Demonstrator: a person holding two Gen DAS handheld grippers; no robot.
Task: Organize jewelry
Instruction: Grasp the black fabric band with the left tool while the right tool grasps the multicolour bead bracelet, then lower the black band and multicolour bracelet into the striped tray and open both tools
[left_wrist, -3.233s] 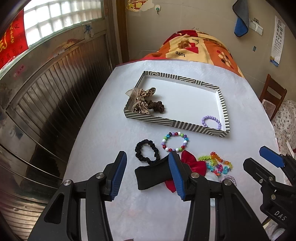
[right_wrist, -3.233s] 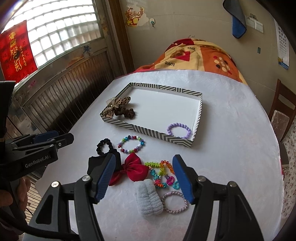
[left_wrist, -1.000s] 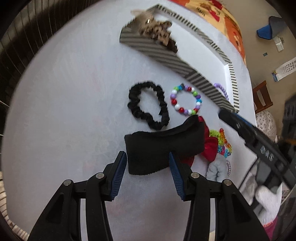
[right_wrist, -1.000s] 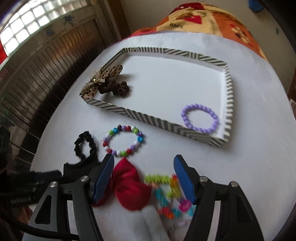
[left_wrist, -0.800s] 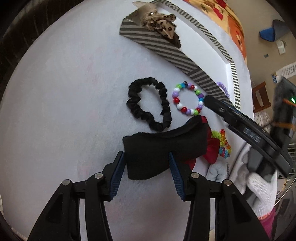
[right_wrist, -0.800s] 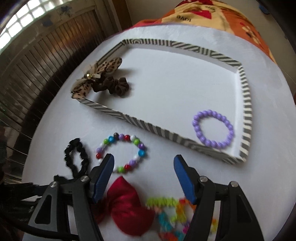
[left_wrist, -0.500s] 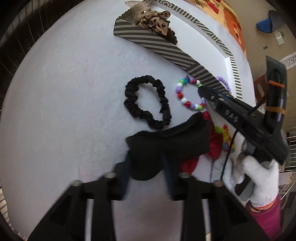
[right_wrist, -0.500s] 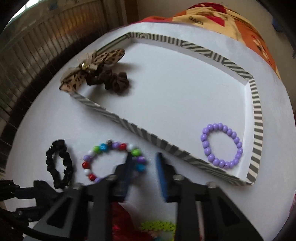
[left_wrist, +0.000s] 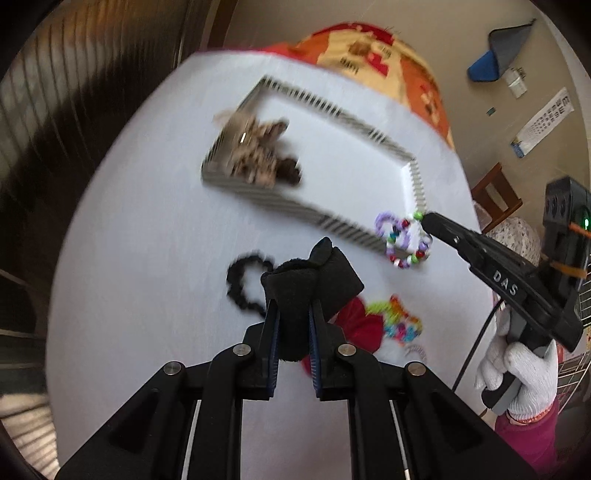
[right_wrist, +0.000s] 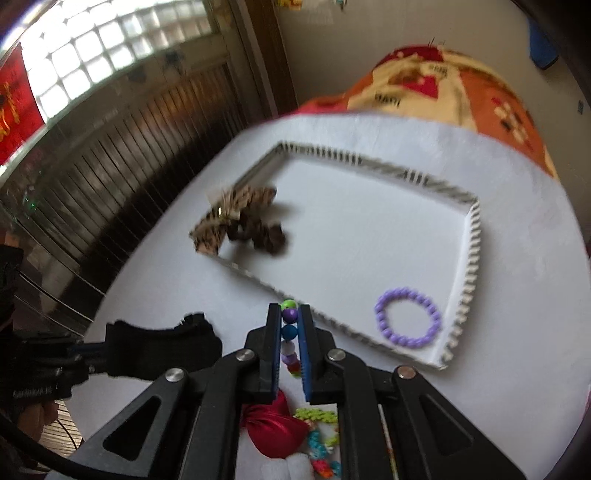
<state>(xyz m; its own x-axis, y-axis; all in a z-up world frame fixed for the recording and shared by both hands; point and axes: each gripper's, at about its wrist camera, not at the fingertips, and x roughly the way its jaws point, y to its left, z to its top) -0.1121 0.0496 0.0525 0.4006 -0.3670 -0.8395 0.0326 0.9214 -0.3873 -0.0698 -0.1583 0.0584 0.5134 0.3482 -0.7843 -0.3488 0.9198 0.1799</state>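
- Carrying both loads toward the striped tray (right_wrist: 467, 258): each gripper is pinched on its own item, both lifted off the white table (left_wrist: 140, 258).
- L gripper (left_wrist: 291, 332): fingers narrow, clamped on the black fabric band (left_wrist: 310, 277); band folded, bulging up past the tips.
- R gripper (right_wrist: 288, 347): fingers nearly closed on the multicolor bead bracelet (right_wrist: 289, 321); beads stacked in a line along the finger axis. In L view the rest of the loop hangs below the tips (left_wrist: 406, 240).
- Key relation: tray lies ahead of both sets of tips. R gripper is nearer, tips about at the near striped wall, purple bead bracelet (right_wrist: 408, 321) just beyond and to the right inside. L gripper sits further back, w/ the leopard bow scrunchie (left_wrist: 255, 155) ahead-left in the tray's near corner.
- Judgement: R should clear the wall first, drop beside the purple one; L follows toward the scrunchie side.
- Still on the table near the grippers: black scrunchie (left_wrist: 245, 284), red bow (right_wrist: 273, 432), colorful plastic chain (left_wrist: 397, 321).
- Frames are motion-blurred, so fine contact is hard to read.
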